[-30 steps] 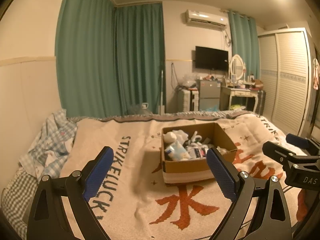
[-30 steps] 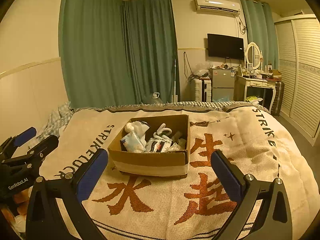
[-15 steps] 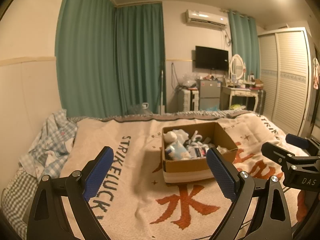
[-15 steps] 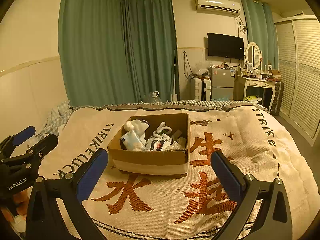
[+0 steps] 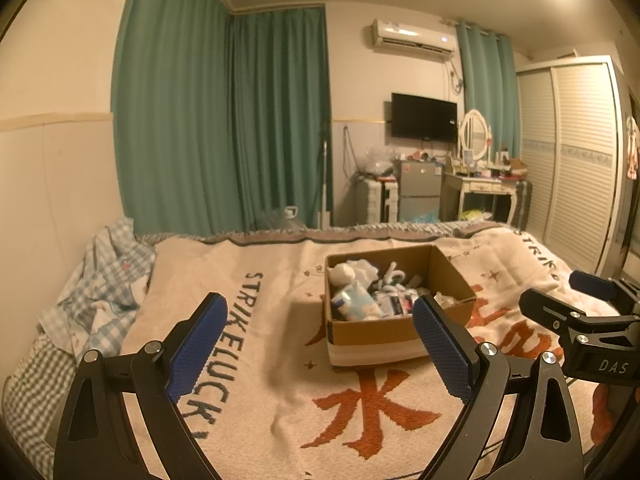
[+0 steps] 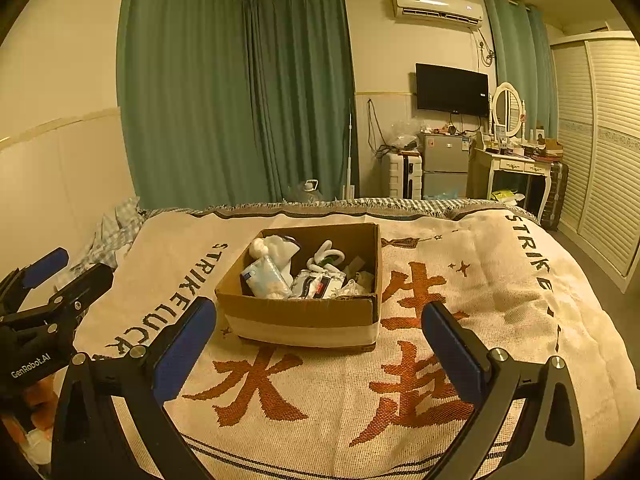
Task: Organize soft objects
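Note:
A brown cardboard box sits on a cream blanket with orange characters. It holds several soft white items, among them a pale blue packet and a white looped toy. My left gripper stands open, low and near of the box, with nothing between its blue pads. My right gripper is also open and empty, just near of the box. Each gripper shows at the edge of the other's view.
A blue checked cloth is bunched at the bed's left edge by the wall. Beyond the bed's far end stand green curtains, a small fridge, a dressing table and a slatted wardrobe.
Both views have crept slightly; the box sits a touch higher in the right wrist view. Both grippers stay open and empty.

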Tool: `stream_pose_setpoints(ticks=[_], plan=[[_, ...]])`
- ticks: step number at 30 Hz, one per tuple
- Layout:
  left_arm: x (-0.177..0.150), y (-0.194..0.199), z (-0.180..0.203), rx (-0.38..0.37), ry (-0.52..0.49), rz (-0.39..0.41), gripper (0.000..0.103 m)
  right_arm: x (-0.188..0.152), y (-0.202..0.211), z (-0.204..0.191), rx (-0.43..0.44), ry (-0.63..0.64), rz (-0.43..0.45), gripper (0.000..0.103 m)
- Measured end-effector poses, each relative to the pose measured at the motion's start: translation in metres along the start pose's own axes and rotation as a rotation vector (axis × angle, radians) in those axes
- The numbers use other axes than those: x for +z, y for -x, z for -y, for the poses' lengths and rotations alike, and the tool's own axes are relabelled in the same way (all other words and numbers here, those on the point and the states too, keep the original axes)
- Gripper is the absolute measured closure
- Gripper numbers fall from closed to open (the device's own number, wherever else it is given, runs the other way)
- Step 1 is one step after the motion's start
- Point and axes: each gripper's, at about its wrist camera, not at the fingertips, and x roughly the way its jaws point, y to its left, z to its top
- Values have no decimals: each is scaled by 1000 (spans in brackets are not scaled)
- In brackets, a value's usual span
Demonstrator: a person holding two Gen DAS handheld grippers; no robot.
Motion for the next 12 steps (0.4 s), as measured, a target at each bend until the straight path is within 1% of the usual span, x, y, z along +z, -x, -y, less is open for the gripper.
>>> stream_pose_setpoints(ticks=[12], plan=[[-1, 1, -2, 7, 2, -2, 8, -2, -2, -1, 2, 1, -5, 0]])
